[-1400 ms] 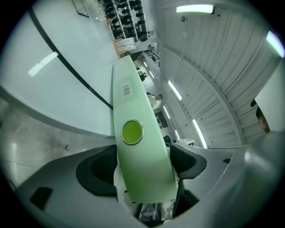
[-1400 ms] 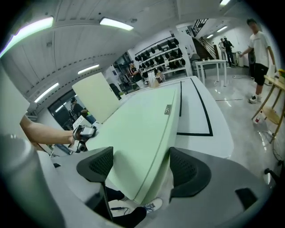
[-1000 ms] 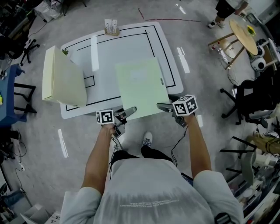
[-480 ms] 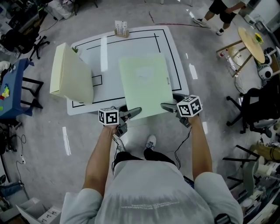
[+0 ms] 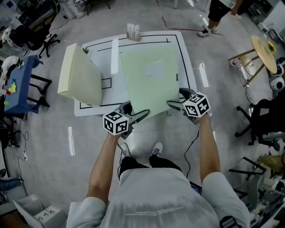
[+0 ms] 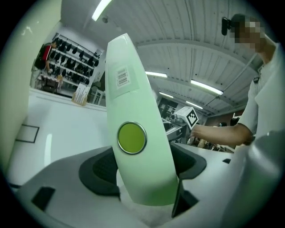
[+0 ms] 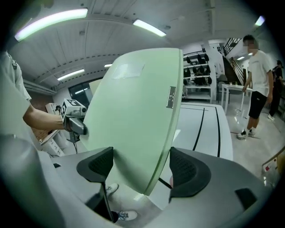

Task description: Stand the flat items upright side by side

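Observation:
A pale green flat folder [image 5: 151, 78] hangs tilted above the white table [image 5: 111, 53], held at its near edge by both grippers. My left gripper [image 5: 136, 112] is shut on its near left corner; in the left gripper view the folder's spine [image 6: 133, 147], with a round green disc, fills the jaws [image 6: 142, 169]. My right gripper [image 5: 179, 99] is shut on the near right edge, with the green folder [image 7: 133, 120] between both pads [image 7: 95, 165]. A cream folder [image 5: 82, 78] stands upright but leaning at the table's left edge.
A small holder with cards [image 5: 133, 32] stands at the table's far edge. A blue table [image 5: 18, 84] and dark chairs are on the left. A round wooden table [image 5: 262, 51] and an office chair [image 5: 262, 120] are on the right. A person [image 5: 218, 13] stands beyond the table.
Both grippers have risen with the green folder, and its far edge now reaches toward the table's far line. The cream folder has not moved on the table.

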The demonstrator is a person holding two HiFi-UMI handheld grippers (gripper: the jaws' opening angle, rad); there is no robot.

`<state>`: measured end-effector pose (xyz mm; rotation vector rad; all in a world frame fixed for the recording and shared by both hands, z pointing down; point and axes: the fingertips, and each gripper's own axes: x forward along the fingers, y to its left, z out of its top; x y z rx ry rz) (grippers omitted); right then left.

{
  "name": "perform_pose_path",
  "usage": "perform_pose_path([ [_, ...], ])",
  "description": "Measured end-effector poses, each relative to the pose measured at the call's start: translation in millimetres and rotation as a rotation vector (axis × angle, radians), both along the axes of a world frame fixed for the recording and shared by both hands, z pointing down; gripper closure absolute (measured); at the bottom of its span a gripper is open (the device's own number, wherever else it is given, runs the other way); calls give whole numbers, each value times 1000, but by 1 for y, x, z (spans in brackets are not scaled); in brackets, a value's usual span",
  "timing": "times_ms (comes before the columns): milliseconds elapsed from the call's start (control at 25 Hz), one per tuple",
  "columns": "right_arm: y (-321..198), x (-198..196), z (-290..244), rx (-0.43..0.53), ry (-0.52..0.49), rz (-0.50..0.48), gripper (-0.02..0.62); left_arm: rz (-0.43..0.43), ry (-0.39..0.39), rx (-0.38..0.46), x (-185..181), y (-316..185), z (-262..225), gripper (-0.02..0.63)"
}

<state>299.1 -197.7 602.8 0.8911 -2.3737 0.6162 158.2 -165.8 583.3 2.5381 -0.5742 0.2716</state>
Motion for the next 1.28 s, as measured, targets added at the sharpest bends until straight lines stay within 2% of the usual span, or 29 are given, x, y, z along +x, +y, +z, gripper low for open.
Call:
perform_pose_path([
  [280,-27,-5,10,27,53,-86,204,-74,-132,200,1,-9,5,240],
  [400,-38,-12,14,45,68,-137,204,-87,-188,235,0,-8,17,241],
  [520,-52,-17,16,70,123,-199,204,-61,-255,261,6,-4,30,241],
  [640,-65,-18,20,91,178,-268,203,-34,-311,269,20,-3,40,241],
  [800,-84,-13,26,105,233,-325,203,-59,-351,277,33,-11,49,245],
  [1000,-110,-7,36,158,313,-351,204,-105,-441,274,51,-17,72,245],
  [1120,-125,-13,36,176,301,-364,204,-169,-434,264,54,-26,73,244],
  [1280,-149,-26,37,209,267,-339,204,-268,-404,201,48,-43,76,244],
])
